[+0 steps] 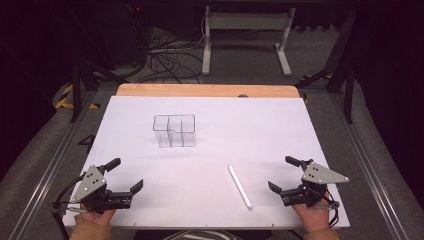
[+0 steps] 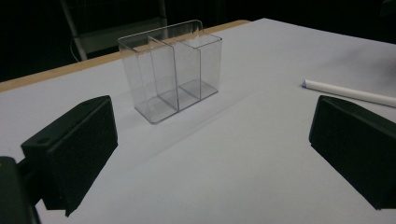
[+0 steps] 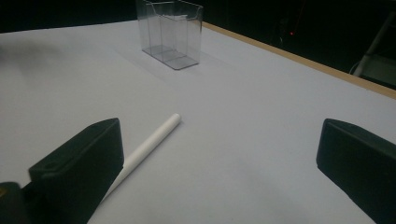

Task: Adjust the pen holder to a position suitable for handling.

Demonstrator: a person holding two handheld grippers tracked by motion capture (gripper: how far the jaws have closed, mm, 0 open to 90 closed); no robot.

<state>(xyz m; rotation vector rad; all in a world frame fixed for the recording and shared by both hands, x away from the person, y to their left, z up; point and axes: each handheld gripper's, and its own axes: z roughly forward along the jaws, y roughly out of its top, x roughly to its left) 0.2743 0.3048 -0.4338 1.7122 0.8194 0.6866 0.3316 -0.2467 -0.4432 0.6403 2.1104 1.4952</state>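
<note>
Nope, no readable text anywhere: no labels, brands, numbers or signs on anything in view, near fingers or beyond.

Dim, dark surroundings; soft shadows, slightly grainy.

Ahead of my left gripper [image 1: 124,174]: bare white table sheet [image 1: 210,165] up to the clear plastic three-compartment holder [image 1: 174,131].
Ahead of my right gripper [image 1: 286,174]: thin white stick [image 1: 240,187] lies flat, near.
Between stick and holder: open.
</note>
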